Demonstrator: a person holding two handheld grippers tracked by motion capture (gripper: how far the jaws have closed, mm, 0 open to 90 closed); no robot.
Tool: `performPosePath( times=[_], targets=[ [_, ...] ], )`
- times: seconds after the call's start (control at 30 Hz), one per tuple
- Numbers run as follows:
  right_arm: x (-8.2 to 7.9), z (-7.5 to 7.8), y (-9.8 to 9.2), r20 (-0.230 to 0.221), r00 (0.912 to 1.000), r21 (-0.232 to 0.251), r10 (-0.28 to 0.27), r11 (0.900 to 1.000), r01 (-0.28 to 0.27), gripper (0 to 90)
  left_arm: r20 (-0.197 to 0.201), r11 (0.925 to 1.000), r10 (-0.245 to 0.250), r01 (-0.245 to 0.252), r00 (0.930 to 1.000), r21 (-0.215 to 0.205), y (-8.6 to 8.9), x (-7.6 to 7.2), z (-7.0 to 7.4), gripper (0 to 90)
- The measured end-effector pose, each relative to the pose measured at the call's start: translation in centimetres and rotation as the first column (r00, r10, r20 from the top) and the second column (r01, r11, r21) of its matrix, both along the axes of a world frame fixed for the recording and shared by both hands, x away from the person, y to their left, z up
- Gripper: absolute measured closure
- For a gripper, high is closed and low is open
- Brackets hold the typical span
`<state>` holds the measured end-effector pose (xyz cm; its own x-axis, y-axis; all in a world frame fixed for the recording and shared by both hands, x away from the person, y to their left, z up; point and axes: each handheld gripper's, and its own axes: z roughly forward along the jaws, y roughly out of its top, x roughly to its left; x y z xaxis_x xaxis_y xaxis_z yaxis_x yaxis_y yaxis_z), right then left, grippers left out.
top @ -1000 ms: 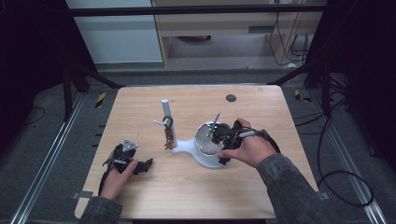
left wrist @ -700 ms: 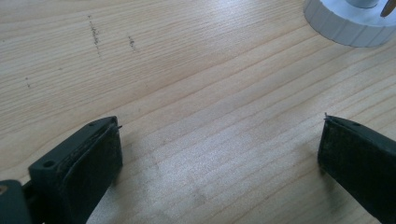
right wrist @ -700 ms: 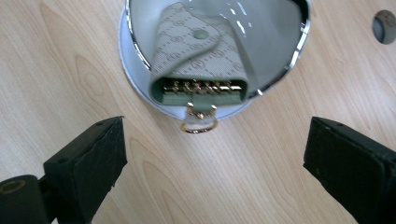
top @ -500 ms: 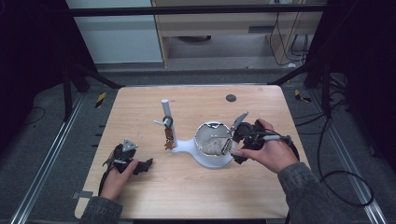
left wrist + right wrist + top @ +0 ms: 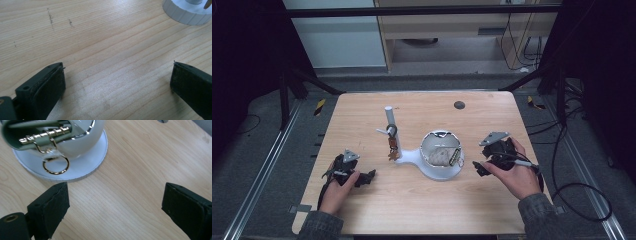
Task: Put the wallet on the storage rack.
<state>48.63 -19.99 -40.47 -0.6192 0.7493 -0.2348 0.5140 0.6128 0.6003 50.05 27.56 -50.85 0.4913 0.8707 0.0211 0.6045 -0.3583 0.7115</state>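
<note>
A white stand has a round bowl (image 5: 432, 145) at one end and an upright post (image 5: 389, 117) at the other, with keys (image 5: 392, 147) hanging from the post. A pale lump lies in the bowl. A grey key case (image 5: 455, 156) with gold hooks leans on the bowl's right rim, and its gold ring (image 5: 55, 166) hangs over the outside of the bowl (image 5: 82, 142). My right gripper (image 5: 477, 168) is on the table right of the bowl, apart from it. It is open (image 5: 115, 195); its jaws have just been closing a little, with nothing between them. My left gripper (image 5: 367, 176) rests open (image 5: 117, 72) over bare wood.
The stand's ribbed white base (image 5: 186, 12) lies ahead and to the right of the left jaws. A small dark disc (image 5: 459, 105) sits near the table's far edge. The wooden table (image 5: 422, 210) has free room at the front and on the right side.
My right hand has drawn back from the bowl towards the right and lower, onto the table. The key case stays on the bowl's rim. The left hand has kept still.
</note>
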Motion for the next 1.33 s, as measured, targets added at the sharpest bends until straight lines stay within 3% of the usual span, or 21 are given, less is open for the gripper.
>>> performPosePath(
  times=[0.27,0.63,0.73,1.03,1.1,1.33],
  targets=[
    [0.0,-4.0,-1.2,-0.04,0.9971,0.093,-0.065,0.993,0.069,6.0,0.0,1.0,0.0,0.0,1.0,0.0,0.0,0.0,0.0,0.0],
    [0.7,-8.4,-2.2,-0.086,0.9827,0.169,-0.164,0.97,0.177,5.2,0.0,1.0,-0.001,0.001,1.0,0.001,0.0,0.0,0.0,0.0],
    [0.9,-9.1,-2.6,-0.108,0.9736,0.193,-0.201,0.957,0.219,5.0,-0.001,1.0,0.0,0.0,1.0,0.0,0.0,0.0,0.0,0.0],
    [0.8,-10.4,-2.8,-0.073,0.9662,0.244,-0.247,0.935,0.258,0.9,-0.001,1.0,-0.002,0.002,1.0,0.003,0.0,0.0,0.0,0.0],
    [0.6,-10.8,-2.9,-0.038,0.9698,0.262,-0.241,0.934,0.243,0.1,-0.001,1.0,-0.003,0.003,1.0,0.004,0.0,0.0,0.0,0.0],
    [0.5,-10.8,-2.9,-0.037,0.9662,0.262,-0.255,0.931,0.256,0.2,-0.001,1.0,-0.003,0.003,1.0,0.003,0.0,0.0,0.0,0.0]
  ],
)
